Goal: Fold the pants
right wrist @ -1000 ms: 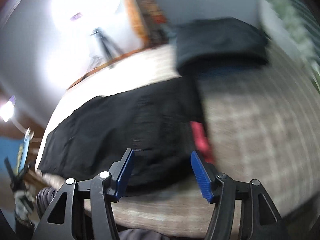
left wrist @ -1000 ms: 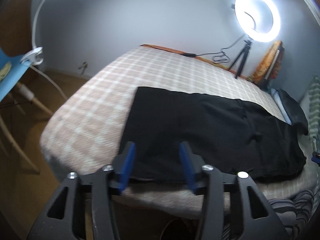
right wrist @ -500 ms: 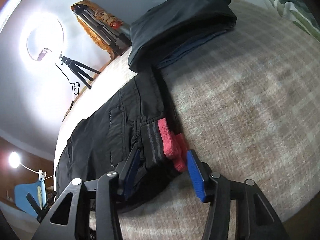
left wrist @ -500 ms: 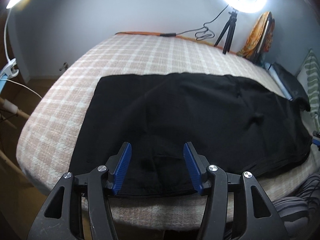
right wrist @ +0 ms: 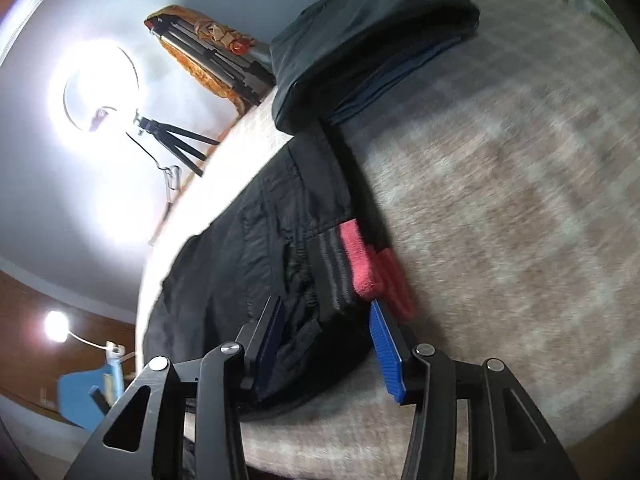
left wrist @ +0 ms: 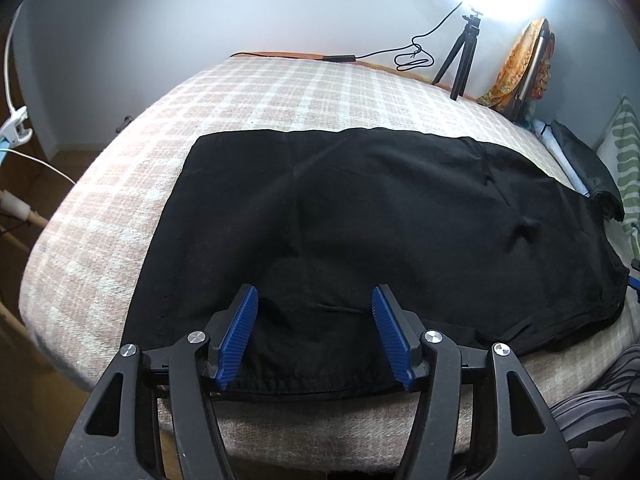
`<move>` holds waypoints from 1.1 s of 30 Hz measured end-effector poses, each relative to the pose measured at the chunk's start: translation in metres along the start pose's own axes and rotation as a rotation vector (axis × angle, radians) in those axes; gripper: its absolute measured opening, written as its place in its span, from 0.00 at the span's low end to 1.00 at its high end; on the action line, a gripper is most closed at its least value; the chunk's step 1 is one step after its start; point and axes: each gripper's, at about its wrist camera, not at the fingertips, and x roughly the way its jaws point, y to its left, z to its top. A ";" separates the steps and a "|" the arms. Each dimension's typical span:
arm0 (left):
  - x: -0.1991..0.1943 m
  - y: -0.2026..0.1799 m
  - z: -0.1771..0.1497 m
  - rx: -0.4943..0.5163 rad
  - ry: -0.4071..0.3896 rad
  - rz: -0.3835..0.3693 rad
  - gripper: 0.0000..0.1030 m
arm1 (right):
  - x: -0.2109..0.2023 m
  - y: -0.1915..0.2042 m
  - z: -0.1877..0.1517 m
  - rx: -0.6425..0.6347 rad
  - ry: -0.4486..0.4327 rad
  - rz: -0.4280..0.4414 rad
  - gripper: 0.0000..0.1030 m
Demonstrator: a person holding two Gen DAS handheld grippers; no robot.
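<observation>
Black pants (left wrist: 380,216) lie flat across the checked bed cover (left wrist: 248,96), leg hems to the left, waist to the right. My left gripper (left wrist: 314,334) is open, its blue pads straddling the near leg hem just above the cloth. In the right wrist view the waist end of the pants (right wrist: 256,248) shows a grey-striped band and a red waistband (right wrist: 360,260). My right gripper (right wrist: 328,344) is open, with the near waist corner lying between its jaws.
A pile of folded dark clothes (right wrist: 368,36) sits on the bed beyond the waist, also in the left wrist view (left wrist: 584,164). A ring light on a tripod (left wrist: 460,64) stands at the far bed edge. A striped pillow (left wrist: 624,168) lies far right. A wooden chair (left wrist: 16,208) stands left.
Both grippers have moved down and in toward the pants. The left now straddles the near leg hem; the right has closed in on the waist corner. Both stay open.
</observation>
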 end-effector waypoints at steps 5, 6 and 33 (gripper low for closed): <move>-0.001 0.001 -0.001 -0.001 -0.005 -0.008 0.57 | 0.013 -0.008 0.006 0.060 -0.017 0.008 0.34; -0.001 0.001 -0.001 -0.002 -0.006 -0.010 0.57 | 0.013 -0.009 0.006 0.068 -0.025 0.003 0.24; -0.020 0.040 -0.005 -0.096 -0.017 0.050 0.57 | -0.027 0.027 -0.006 -0.209 -0.056 -0.176 0.32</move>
